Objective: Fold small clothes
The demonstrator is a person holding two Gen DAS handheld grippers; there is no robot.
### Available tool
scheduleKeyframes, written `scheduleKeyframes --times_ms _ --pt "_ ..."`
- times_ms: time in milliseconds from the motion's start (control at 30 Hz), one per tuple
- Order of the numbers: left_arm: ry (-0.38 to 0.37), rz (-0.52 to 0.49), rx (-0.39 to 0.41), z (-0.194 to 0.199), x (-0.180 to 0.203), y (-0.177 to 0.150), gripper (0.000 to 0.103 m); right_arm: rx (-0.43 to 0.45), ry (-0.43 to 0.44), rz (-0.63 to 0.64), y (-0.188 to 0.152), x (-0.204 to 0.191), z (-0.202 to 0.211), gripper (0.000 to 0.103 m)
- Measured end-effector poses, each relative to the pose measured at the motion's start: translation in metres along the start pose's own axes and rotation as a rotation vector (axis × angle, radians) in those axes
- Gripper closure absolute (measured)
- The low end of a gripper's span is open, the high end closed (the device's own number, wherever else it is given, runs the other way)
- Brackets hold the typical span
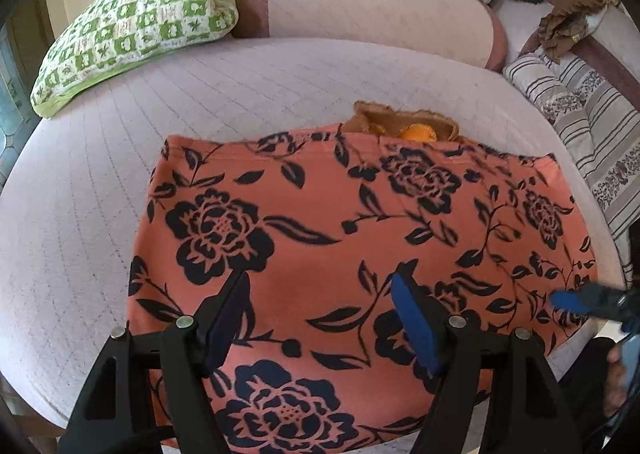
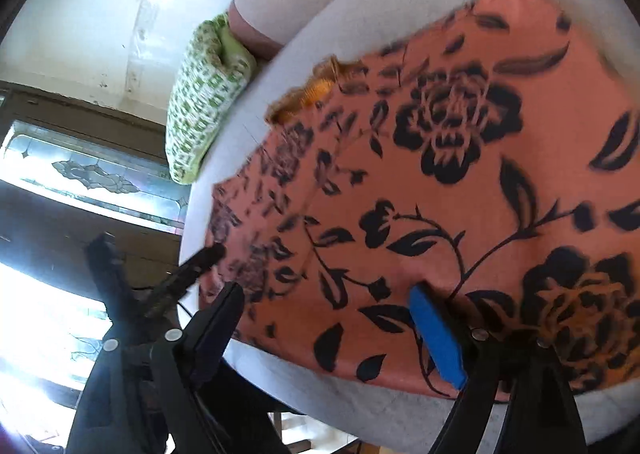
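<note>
Lying spread flat on the quilted lilac mattress (image 1: 100, 181): a coral garment with black rose print (image 1: 320, 221), partly covering a tan knitted item (image 1: 404, 121) at its far edge, presumably laid out so a fold can begin. Hovering over the near hem, jaws wide apart and gripping nothing: left gripper (image 1: 320, 318). Approaching the garment's side edge, equally wide open and empty, apparently readying to pinch: right gripper (image 2: 324, 318).

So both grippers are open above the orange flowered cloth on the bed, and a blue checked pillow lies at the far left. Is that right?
Nearly. The pillow is green and white checked, not blue, as the left wrist view shows. The rest holds: the left gripper and right gripper are open above the orange flowered cloth on the bed.
</note>
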State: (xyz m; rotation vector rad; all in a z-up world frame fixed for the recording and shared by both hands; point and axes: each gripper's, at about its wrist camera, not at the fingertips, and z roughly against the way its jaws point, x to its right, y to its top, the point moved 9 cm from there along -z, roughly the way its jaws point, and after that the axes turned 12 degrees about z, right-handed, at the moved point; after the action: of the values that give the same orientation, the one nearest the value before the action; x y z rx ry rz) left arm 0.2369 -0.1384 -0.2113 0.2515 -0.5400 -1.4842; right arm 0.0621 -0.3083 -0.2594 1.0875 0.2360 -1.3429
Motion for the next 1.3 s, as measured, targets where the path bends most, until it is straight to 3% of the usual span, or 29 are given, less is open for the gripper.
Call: scheduleKeyframes --times_ms 67,233,367,467,567,633,733,767,800,833,900,933,1033,1100,1167,1233,1300 --pt "-0.019 -0.007 0.012 0.001 0.008 0.003 0.029 0.068 -0.06 0.042 0.018 0.007 0.023 0.016" --pt "-0.065 -0.087 0.015 -0.011 0.043 0.002 0.029 0.182 -0.21 -0.038 0.071 0.076 0.067 0.016" --pt "0.014 -0.15 -0.054 -0.045 0.048 -0.016 0.028 0.171 -0.305 -0.038 0.103 0.117 0.064 0.016" --pt "0.007 -0.15 -0.028 -0.047 0.047 -0.015 0.027 0.111 -0.319 -0.045 0.122 0.141 0.036 0.018" --pt "0.004 -0.148 -0.032 -0.048 0.046 -0.015 0.025 0.086 -0.284 -0.081 0.133 0.146 0.024 0.085" --pt "0.006 -0.153 -0.023 -0.049 0.045 -0.016 0.023 0.113 -0.311 -0.051 0.139 0.144 0.029 0.085" --pt "0.02 -0.148 -0.02 -0.049 0.046 -0.015 0.023 0.097 -0.329 -0.136 0.128 0.165 0.021 0.079" --pt "0.019 -0.143 -0.021 -0.047 0.046 -0.015 0.023 0.116 -0.316 -0.141 0.126 0.161 0.027 0.066" --pt "0.018 -0.137 -0.024 -0.048 0.047 -0.014 0.023 0.115 -0.325 -0.136 0.123 0.152 0.035 0.031" --pt "0.017 -0.134 -0.027 -0.047 0.046 -0.014 0.023 0.115 -0.338 -0.122 0.119 0.148 0.038 0.018" --pt "0.018 -0.128 -0.027 -0.044 0.044 -0.015 0.023 0.174 -0.409 -0.05 0.11 0.126 0.066 0.017" --pt "0.017 -0.119 -0.027 -0.043 0.043 -0.016 0.023 0.206 -0.405 -0.027 0.102 0.112 0.08 0.017" --pt "0.019 -0.113 -0.02 -0.043 0.042 -0.017 0.023 0.255 -0.228 -0.009 0.072 0.059 0.099 0.017" --pt "0.019 -0.113 -0.018 -0.043 0.042 -0.017 0.022 0.229 -0.126 0.017 0.048 0.034 0.094 0.017" --pt "0.015 -0.109 -0.019 -0.043 0.042 -0.017 0.022 0.165 -0.075 -0.016 0.022 0.035 0.072 0.017" --pt "0.013 -0.109 -0.022 -0.043 0.042 -0.017 0.022 0.037 -0.177 -0.167 -0.01 0.08 0.043 0.022" --pt "0.015 -0.118 -0.027 -0.04 0.041 -0.018 0.022 0.146 -0.138 -0.208 -0.007 0.074 0.062 0.023"
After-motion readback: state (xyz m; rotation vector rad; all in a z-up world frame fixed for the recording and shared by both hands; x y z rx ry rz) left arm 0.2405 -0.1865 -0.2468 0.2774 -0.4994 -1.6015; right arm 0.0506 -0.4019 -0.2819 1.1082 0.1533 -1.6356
